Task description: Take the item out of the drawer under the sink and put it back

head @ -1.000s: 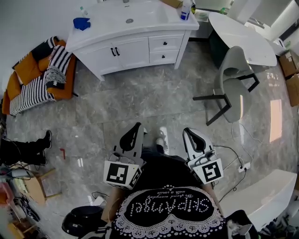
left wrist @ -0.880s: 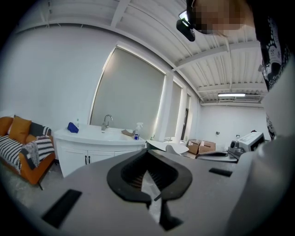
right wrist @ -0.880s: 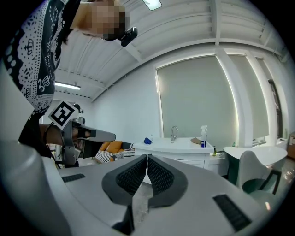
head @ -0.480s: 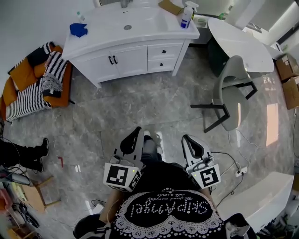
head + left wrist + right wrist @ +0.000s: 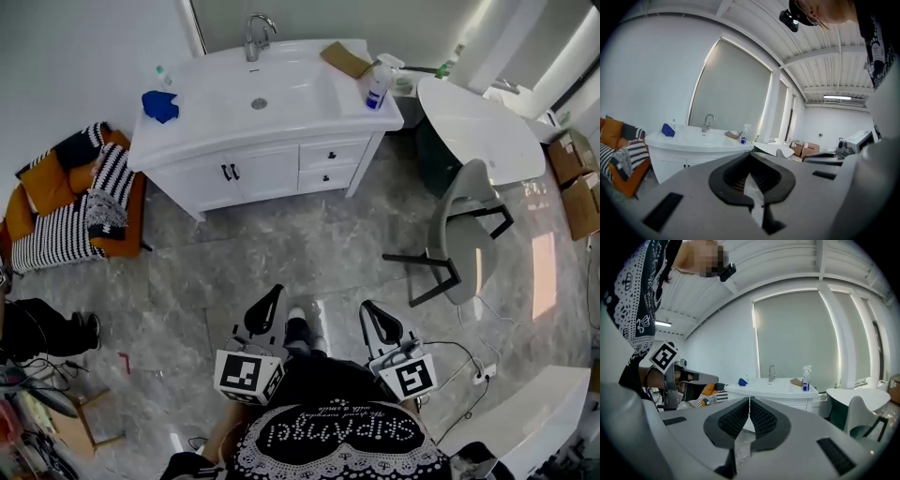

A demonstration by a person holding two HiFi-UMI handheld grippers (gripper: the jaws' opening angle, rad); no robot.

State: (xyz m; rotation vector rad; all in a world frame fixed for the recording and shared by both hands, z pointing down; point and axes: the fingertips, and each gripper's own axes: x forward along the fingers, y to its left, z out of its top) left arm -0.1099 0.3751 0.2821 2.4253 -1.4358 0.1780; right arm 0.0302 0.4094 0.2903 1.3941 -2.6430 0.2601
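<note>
1. Far left of the vanity (image 5: pixel 234 131), an orange sofa (image 5: pixel 131 223) with a striped blanket (image 5: pixel 56 230) stands by the wall. In front of it, a seated person's dark legs (image 5: pixel 37 323) show at the edge of the head view.
2. Since a second ago the whole room has slid down the head view. The vanity now shows in full, and the faucet (image 5: pixel 255 37) at its back edge has come into sight.
3. A blue cloth (image 5: pixel 159 105) lies on the vanity's left end, beside the sink basin (image 5: pixel 272 94), as it did before.
4. The left gripper (image 5: pixel 275 292) hangs well short of the vanity front and points toward it. Its fingers are pressed together at the tips and hold nothing. It sits lower and smaller in the head view than earlier.
5. The two drawers (image 5: pixel 329 155) at the vanity's right are both closed, as in the earlier frames. The item is hidden from every view.
6. The right gripper (image 5: pixel 366 307) is level with the left one, equally far from the vanity. Its fingers are closed together, with nothing between them, just as a second ago.
7. A spray bottle (image 5: pixel 377 86) and a flat piece of cardboard (image 5: pixel 345 59) rest on the vanity's right end.
8. Right of the vanity stand a round white table (image 5: pixel 478 117) and a grey chair (image 5: pixel 464 239).
</note>
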